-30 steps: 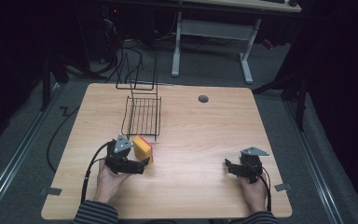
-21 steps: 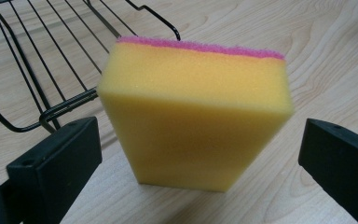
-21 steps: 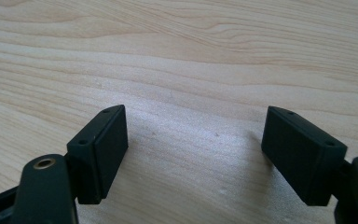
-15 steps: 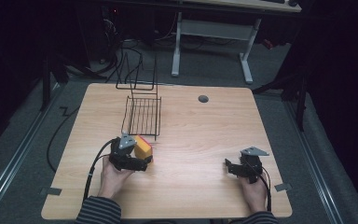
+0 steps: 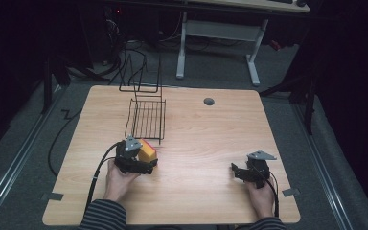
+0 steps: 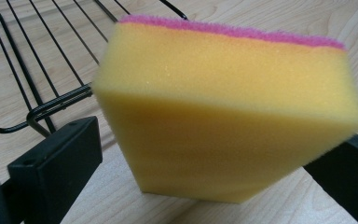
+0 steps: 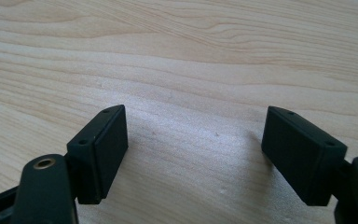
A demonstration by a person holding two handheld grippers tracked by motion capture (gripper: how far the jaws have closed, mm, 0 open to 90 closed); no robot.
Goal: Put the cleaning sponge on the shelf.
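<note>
Slightly forward since the earlier frame, the left gripper [image 5: 141, 163] now has its jaws spread around the sponge [image 6: 228, 112], not yet pinching. It stands on the worktop [image 5: 211, 139], at 6 o'clock from the wire rack [image 5: 146, 117]. The right gripper [image 7: 196, 154] rests with jaws spread. Closing off-centre could tip the soft sponge.

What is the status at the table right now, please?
Left gripper around sponge, grip unconfirmed. Right gripper open, empty. Wire rack just beyond sponge.
</note>
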